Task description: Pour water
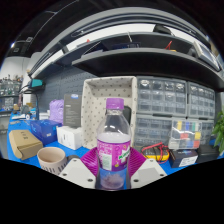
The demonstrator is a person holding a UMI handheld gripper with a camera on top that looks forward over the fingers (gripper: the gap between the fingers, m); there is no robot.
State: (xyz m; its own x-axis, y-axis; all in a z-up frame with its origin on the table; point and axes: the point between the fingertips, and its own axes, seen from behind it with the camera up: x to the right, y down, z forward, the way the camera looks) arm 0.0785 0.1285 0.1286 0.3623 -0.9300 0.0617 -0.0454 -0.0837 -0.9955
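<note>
A clear plastic water bottle (pixel 114 145) with a purple cap and a purple-and-white label stands upright between my fingers. Both magenta pads (pixel 87 160) press against its sides, so my gripper (pixel 113 172) is shut on it. The bottle seems lifted above the blue table top (pixel 60 172). A light-coloured cup (pixel 50 159) sits on the table to the left of the fingers, a little ahead.
A white dotted box (pixel 100 108) stands behind the bottle. To the left are a tan box (pixel 24 143), a blue box (pixel 40 130), a small white box (pixel 70 136) and a purple container (pixel 57 111). To the right are drawer cabinets (pixel 170 100), a tray of small items (pixel 185 150) and red-handled pliers (pixel 153 152).
</note>
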